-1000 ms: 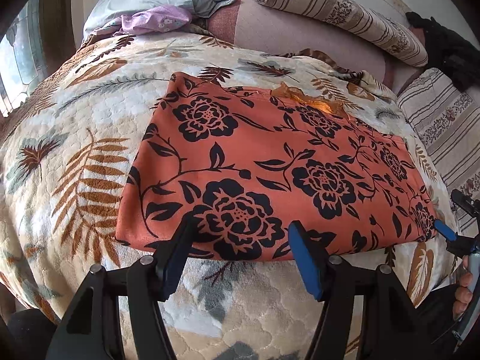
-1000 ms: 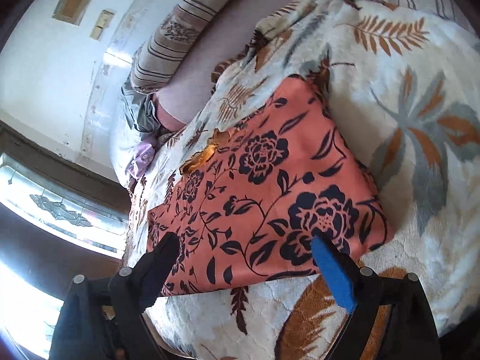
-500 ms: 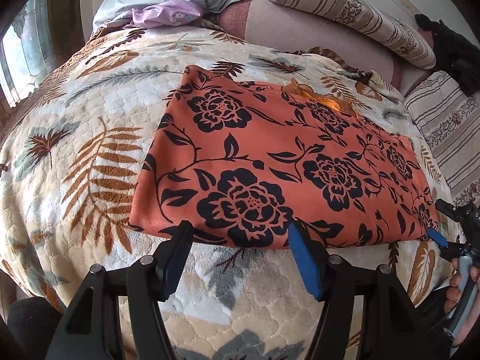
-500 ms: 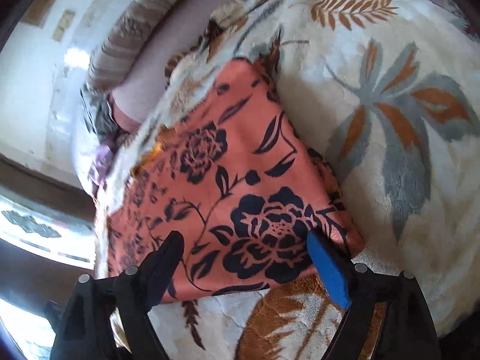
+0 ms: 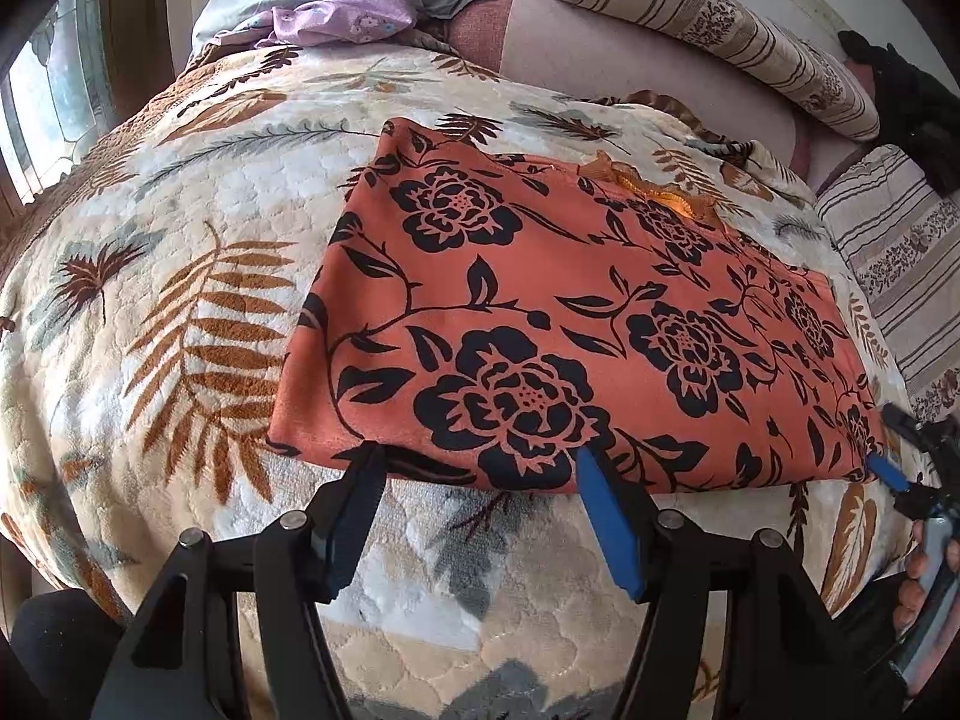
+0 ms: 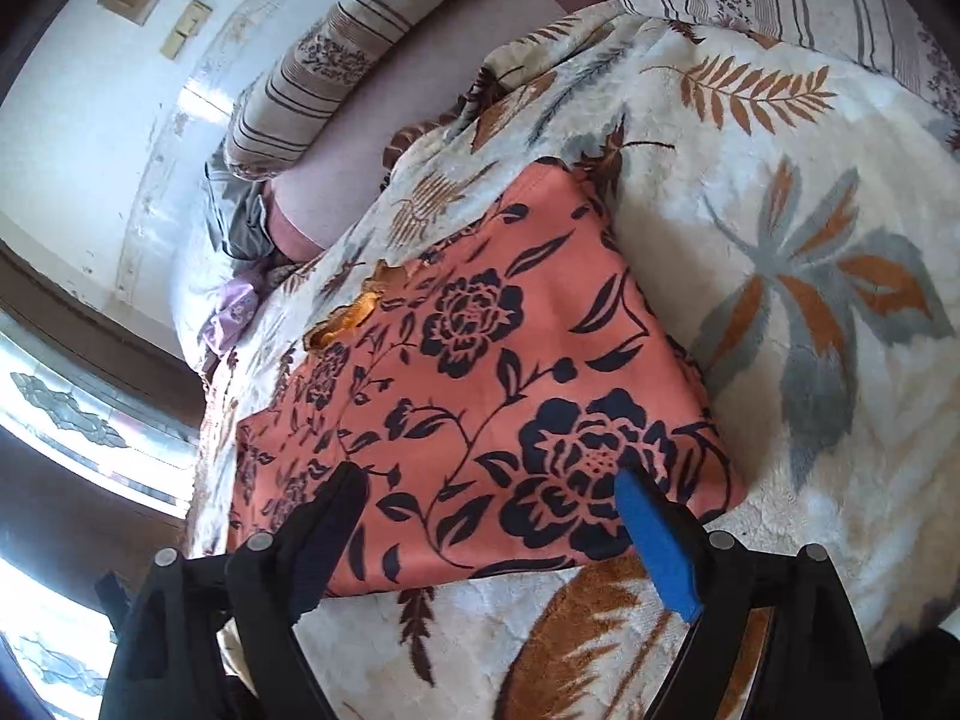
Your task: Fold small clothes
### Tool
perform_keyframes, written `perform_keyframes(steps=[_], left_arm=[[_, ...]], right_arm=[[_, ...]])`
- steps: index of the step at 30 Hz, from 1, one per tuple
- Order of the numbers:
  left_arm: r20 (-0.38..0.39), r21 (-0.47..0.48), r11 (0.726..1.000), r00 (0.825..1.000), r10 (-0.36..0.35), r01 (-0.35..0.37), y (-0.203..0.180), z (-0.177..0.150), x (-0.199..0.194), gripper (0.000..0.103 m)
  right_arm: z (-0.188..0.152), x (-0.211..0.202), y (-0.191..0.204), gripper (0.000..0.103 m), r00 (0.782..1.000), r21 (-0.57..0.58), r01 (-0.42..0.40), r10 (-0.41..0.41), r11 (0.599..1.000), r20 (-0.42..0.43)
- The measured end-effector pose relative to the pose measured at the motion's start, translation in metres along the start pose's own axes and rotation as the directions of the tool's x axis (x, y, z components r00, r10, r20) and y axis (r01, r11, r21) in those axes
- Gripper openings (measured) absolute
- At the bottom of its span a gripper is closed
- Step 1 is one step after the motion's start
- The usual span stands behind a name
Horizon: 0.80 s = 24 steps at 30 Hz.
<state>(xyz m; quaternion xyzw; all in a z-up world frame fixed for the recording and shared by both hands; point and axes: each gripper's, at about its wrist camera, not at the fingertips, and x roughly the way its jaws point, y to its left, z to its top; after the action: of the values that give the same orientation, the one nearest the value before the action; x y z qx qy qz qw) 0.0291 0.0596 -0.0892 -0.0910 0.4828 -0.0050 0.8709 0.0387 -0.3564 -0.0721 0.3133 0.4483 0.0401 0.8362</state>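
Observation:
An orange garment with black flowers point(image 5: 570, 312) lies folded flat in a rough rectangle on the leaf-patterned blanket point(image 5: 150, 312). An orange lining shows at its far edge point(image 5: 666, 195). My left gripper point(image 5: 478, 462) is open, its tips right at the garment's near edge and nothing between the pads. In the right wrist view the garment point(image 6: 480, 372) fills the middle, and my right gripper point(image 6: 489, 477) stands open with its tips over the near right corner. That gripper point(image 5: 888, 441) also shows at the right edge of the left wrist view, beside the garment's corner, with a person's hand point(image 5: 912, 576) on it.
Striped bolster pillows point(image 5: 708, 24) lie along the far side of the bed. Grey and lilac clothes point(image 5: 336, 18) are heaped at the far left, and a dark item point(image 5: 912, 102) sits at the far right. A window point(image 6: 72, 420) is on the left.
The left gripper's tips have slipped back from over the garment's near edge to just at it. The right gripper has tilted a little and stays over the near right corner. Both stayed open.

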Motion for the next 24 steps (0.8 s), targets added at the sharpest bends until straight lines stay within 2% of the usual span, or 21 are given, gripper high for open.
perform_keyframes(steps=[1, 3, 6, 9, 15, 24], left_arm=[[-0.002, 0.001, 1.0, 1.0, -0.001, 0.001, 0.0, 0.0, 0.0, 0.066], [0.005, 0.021, 1.0, 1.0, 0.005, -0.005, 0.0, -0.002, -0.003, 0.066], [0.013, 0.025, 0.999, 1.0, 0.029, -0.029, 0.001, -0.002, -0.003, 0.066], [0.0, 0.006, 1.0, 1.0, 0.027, -0.027, 0.002, 0.0, 0.001, 0.067], [0.006, 0.039, 0.999, 1.0, 0.03, -0.03, -0.011, 0.004, 0.0, 0.067], [0.021, 0.082, 0.996, 0.999, 0.024, -0.025, -0.04, 0.018, 0.006, 0.067]], right_arm=[[-0.001, 0.011, -0.013, 0.087, 0.999, 0.032, 0.04, -0.039, 0.999, -0.037], [-0.005, 0.007, -0.023, 0.087, 1.0, 0.093, -0.02, 0.019, 0.995, 0.011], [-0.008, -0.007, -0.009, 0.087, 1.0, 0.065, -0.008, 0.008, 0.998, 0.005], [-0.02, -0.018, -0.003, 0.087, 0.998, 0.058, -0.055, 0.055, 0.997, 0.011], [-0.049, -0.01, -0.018, 0.087, 0.991, 0.187, -0.118, 0.127, 0.975, -0.036], [-0.024, -0.004, -0.051, 0.087, 0.985, 0.367, -0.169, 0.163, 0.915, 0.047]])
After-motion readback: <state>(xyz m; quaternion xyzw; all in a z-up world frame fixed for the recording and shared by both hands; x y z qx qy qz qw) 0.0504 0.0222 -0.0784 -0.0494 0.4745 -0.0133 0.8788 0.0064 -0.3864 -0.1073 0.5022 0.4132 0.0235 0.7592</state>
